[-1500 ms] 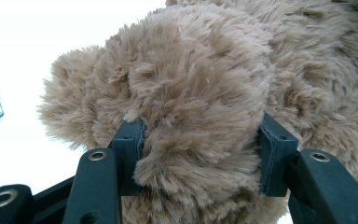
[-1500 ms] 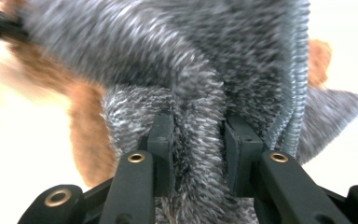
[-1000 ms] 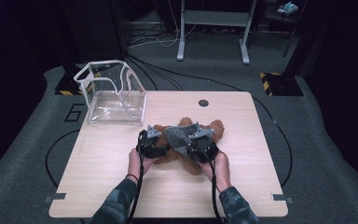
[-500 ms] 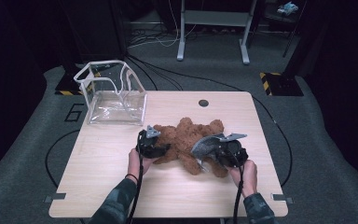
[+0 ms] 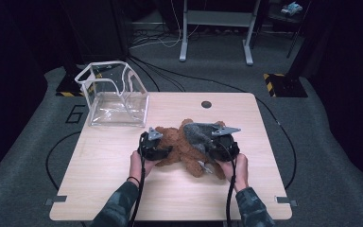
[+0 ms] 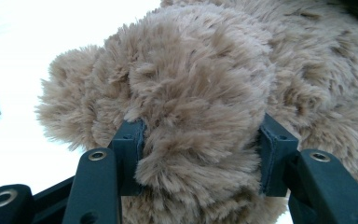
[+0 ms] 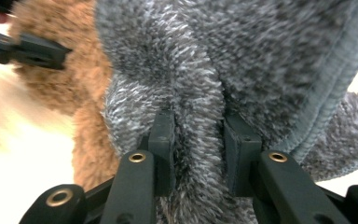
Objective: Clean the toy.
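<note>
We are pulling the grey garment (image 5: 199, 134) off, or onto, the brown teddy bear (image 5: 179, 147), which lies on its side in the middle of the desk (image 5: 123, 184), near the clear plastic box (image 5: 116, 101) at the far left corner. To do this step well, we judge we should keep the bear pinned firmly at one end while drawing the fleece along its body in one slow, level pull, not upward, so the bear does not lift or twist. Our left claw (image 6: 200, 149) stands about half open, its pads pressed into a thick plush limb. Our right claw (image 7: 198, 135) is narrower, pinching a bunched fold of the grey fleece beside its stitched hem.
</note>
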A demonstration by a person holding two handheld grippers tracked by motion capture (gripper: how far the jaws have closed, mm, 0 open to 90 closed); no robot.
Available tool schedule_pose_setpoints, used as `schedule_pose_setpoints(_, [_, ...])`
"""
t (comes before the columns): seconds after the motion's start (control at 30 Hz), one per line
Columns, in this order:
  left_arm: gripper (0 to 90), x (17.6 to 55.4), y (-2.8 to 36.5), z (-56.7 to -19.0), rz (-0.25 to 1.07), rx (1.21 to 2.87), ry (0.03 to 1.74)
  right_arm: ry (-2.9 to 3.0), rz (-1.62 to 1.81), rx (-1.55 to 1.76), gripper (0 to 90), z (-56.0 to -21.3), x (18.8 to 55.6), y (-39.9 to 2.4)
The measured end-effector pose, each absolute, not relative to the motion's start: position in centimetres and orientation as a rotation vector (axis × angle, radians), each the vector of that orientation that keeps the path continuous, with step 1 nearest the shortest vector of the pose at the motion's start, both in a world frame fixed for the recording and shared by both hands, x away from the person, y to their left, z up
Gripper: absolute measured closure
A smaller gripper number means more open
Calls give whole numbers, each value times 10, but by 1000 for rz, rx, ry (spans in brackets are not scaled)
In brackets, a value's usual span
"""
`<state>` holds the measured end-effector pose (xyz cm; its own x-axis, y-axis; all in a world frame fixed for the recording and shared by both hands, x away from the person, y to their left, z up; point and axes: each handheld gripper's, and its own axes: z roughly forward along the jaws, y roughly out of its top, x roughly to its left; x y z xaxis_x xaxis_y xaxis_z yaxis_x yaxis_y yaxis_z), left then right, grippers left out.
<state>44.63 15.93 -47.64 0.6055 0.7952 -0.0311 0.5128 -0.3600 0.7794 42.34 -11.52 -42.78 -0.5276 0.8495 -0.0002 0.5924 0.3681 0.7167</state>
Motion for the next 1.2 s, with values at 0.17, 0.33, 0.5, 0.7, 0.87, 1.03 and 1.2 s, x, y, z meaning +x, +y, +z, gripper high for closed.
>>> schedule_pose_setpoints(0.17, [467,446,159,-476,459,2043,1028,2257,903,1313,688,-437,425,-132])
schedule_pose_setpoints(0.33, [467,447,160,-477,456,2031,1032,2207,816,1422,685,-443,433,-163])
schedule_pose_setpoints(0.5, [467,449,161,-476,450,2049,1024,2116,825,1469,685,-425,450,-182])
schedule_pose_setpoints(0.7, [467,449,160,-476,451,2046,1028,2127,904,1449,685,-410,477,-167])
schedule_pose_setpoints(0.87, [467,449,160,-476,450,2053,1024,2172,954,1460,686,-417,496,-147])
schedule_pose_setpoints(1.03, [467,449,160,-476,450,2055,1022,2183,969,1501,689,-426,507,-141])
schedule_pose_setpoints(1.2, [467,449,159,-476,453,2050,1025,2190,948,1544,690,-438,514,-140])
